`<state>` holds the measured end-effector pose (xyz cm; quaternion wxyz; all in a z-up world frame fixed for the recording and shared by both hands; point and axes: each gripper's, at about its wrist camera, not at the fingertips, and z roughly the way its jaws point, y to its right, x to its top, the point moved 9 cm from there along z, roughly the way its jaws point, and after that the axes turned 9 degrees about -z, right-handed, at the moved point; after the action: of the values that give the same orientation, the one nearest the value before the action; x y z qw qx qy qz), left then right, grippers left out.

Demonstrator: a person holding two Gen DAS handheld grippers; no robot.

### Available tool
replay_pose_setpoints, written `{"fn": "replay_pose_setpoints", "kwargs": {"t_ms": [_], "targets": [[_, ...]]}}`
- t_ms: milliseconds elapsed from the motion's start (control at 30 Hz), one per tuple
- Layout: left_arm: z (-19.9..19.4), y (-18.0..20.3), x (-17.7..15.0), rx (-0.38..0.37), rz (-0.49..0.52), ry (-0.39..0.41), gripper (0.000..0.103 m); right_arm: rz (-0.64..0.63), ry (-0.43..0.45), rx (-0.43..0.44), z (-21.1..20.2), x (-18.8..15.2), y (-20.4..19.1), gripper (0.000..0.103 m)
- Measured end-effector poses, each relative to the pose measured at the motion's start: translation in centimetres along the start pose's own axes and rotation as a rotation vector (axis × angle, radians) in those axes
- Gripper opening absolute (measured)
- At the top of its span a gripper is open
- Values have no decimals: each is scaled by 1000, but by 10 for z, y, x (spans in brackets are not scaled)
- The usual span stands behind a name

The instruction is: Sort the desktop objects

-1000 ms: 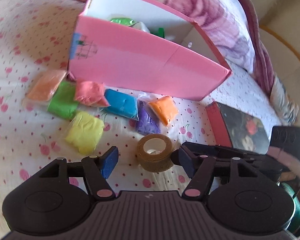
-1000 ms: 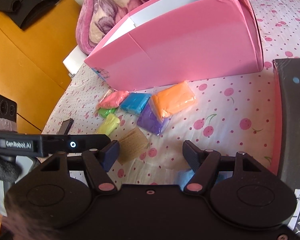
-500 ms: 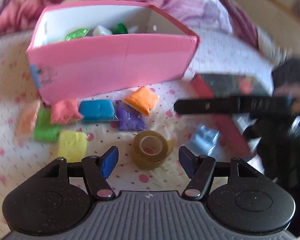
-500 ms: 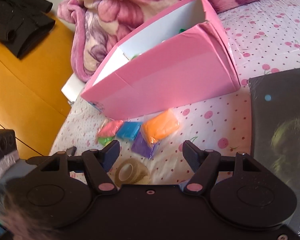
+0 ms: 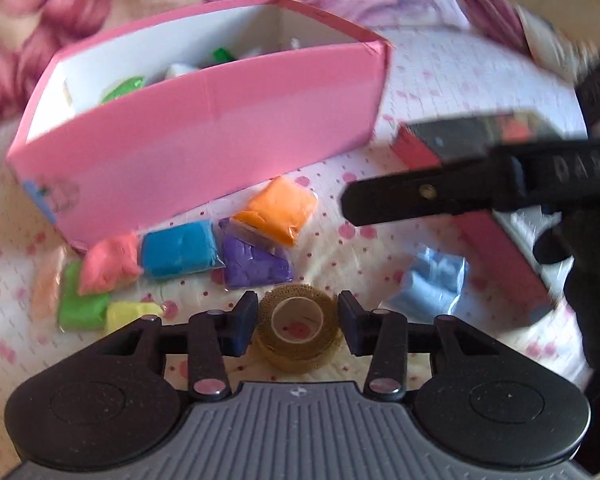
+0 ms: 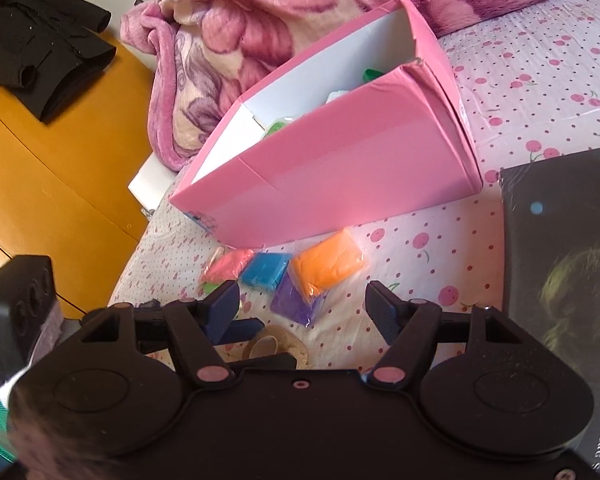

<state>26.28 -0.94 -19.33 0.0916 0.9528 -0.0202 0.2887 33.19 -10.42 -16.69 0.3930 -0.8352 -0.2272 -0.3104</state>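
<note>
A brown tape roll point(image 5: 298, 330) lies on the cherry-print cloth between the fingers of my left gripper point(image 5: 298, 320), which has closed in to the roll's sides. Beyond it lie clay packets: purple point(image 5: 256, 266), blue point(image 5: 178, 250), orange point(image 5: 278, 210), pink point(image 5: 108, 262), green point(image 5: 78, 304), yellow point(image 5: 130, 314), light blue point(image 5: 432, 280). The pink box point(image 5: 204, 148) stands behind them with items inside. My right gripper point(image 6: 302, 306) is open and empty, above the tape roll point(image 6: 274, 346) and near the orange packet point(image 6: 326, 264).
A dark book point(image 6: 564, 280) with a red spine lies at the right. A floral blanket point(image 6: 284, 12) is behind the pink box point(image 6: 340, 164). The wooden floor point(image 6: 40, 184) with a black garment point(image 6: 40, 44) is off the left edge.
My left gripper moved forward over the tape roll and its fingers narrowed around it. The right gripper rose and pulled back; it now crosses the left view at upper right.
</note>
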Motion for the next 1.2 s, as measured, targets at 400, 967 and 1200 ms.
{"fn": "replay_pose_setpoints", "kwargs": {"t_ms": [400,967,1200], "targets": [[-20,7,-11,37,134,0,72,-5,33,19,-7,6,-5,70],[-19,0,0,35,34,-2,44,5,48,21,-10,9,-3,70],[-85,-14,64,13,-37,172,44,11,53,24,-13,9,-2,70]]}}
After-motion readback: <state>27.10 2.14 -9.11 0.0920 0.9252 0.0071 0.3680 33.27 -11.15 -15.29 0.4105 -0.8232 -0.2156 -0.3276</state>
